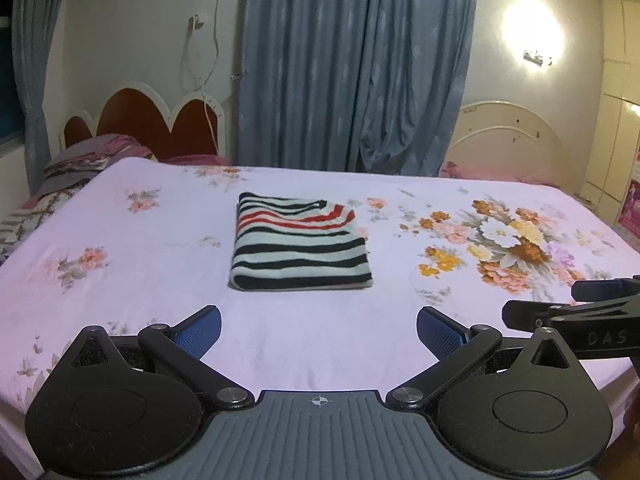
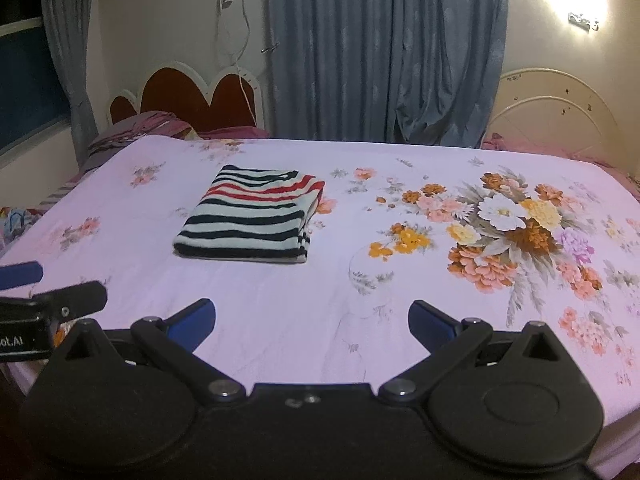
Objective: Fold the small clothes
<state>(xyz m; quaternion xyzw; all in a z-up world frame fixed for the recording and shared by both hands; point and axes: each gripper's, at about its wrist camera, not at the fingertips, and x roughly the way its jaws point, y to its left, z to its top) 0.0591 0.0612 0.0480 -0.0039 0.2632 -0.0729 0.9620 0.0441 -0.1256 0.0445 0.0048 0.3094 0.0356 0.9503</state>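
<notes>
A small garment with black, white and red stripes lies folded into a neat rectangle on the bed; it also shows in the right wrist view. My left gripper is open and empty, held back near the bed's front edge, well short of the garment. My right gripper is open and empty too, near the front edge and to the right of the garment. Each gripper's tip shows at the edge of the other's view.
The bed has a pale pink sheet with a large flower print on its right side. Pillows and bedding lie at the far left. A blue curtain and two headboards stand behind the bed.
</notes>
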